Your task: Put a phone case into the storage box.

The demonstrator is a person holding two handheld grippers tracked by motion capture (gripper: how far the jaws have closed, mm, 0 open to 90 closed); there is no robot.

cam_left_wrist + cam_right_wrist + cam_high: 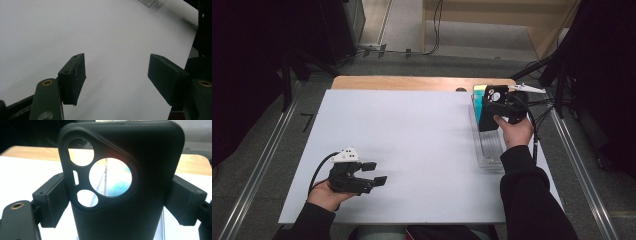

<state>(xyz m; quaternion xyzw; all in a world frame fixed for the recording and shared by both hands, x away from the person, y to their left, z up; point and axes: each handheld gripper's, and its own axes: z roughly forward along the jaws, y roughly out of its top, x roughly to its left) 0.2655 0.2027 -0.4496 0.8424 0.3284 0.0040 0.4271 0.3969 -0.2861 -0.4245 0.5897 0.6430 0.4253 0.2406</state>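
Black soft-plastic phone case with round camera cut-outs (125, 182), clamped upright by its sides in the right tool (492, 112), hangs over a clear plastic tray (489, 150) at the white counter's (412, 140) right edge, seemingly for setting down. Left tool (116, 75) rests released, empty.

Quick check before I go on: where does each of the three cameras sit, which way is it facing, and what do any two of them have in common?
High view: above the person's side, looking forward and down on the white table; both forearms, left gripper and right gripper show.
Left gripper view: on the left gripper, looking along its open jaws at bare table.
Right gripper view: on the right gripper, facing the black phone case clamped between its jaws, clear tray seen through the cut-outs.
Shared: high and right gripper views both show the phone case over the tray.
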